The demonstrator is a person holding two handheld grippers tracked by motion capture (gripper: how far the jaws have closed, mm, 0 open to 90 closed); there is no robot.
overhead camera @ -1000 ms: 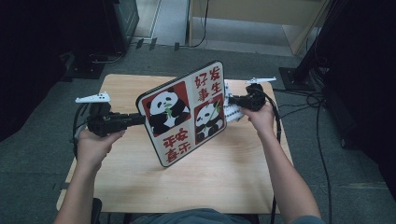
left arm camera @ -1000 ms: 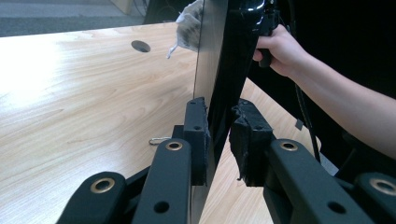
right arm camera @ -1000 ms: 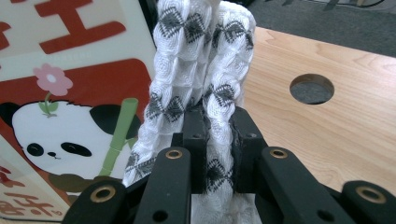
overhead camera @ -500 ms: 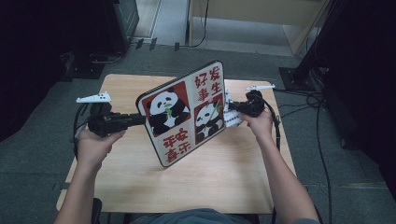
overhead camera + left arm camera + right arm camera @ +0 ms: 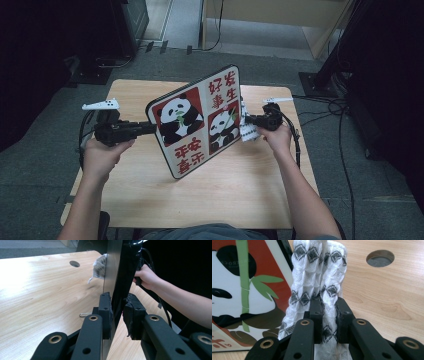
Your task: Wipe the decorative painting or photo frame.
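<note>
The panda board (image 5: 197, 122) stands tilted on the table (image 5: 250, 195), with the cloth (image 5: 246, 127) touching its right edge.

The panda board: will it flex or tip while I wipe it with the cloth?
Probably stiff: the panda board looks flat and unbent though the left gripper clamps only one edge. Standing tilted on a corner, it may pivot or tip if pushed hard. The cloth in the right gripper looks soft and floppy.

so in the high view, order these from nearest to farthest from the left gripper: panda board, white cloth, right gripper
1. Panda board: clamped at its left edge by the left gripper.
2. White cloth: at the board's right edge, across from that gripper.
3. Right gripper: just right of the cloth, shut on it; it comes last by a small margin.
</note>
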